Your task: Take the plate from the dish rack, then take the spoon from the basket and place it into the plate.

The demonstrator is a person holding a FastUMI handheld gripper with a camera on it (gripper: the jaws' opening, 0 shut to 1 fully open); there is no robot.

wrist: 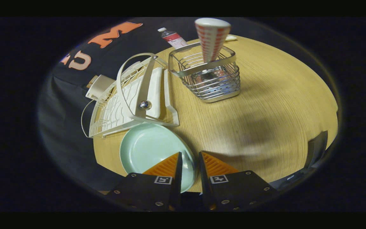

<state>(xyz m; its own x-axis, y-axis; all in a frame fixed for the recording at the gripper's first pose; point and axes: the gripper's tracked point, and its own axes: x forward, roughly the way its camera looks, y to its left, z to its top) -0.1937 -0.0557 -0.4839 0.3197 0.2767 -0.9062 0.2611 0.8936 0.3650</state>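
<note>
A pale green plate (151, 149) lies flat over the wooden table, just in front of the white dish rack (132, 95). Its right rim runs into the narrow gap between my fingers, and my gripper (190, 153) is shut on that rim. One finger lies over the plate's inside and the other outside its edge. Beyond the fingers, a spoon (212, 38) with a white, red-checked handle stands upright in the wire basket (206, 79), to the right of the rack.
A small plastic bottle (173, 38) lies behind the basket near the table's far edge. The round wooden table (265, 105) stretches to the right of the basket. A dark object (316, 149) sits at the table's near right edge.
</note>
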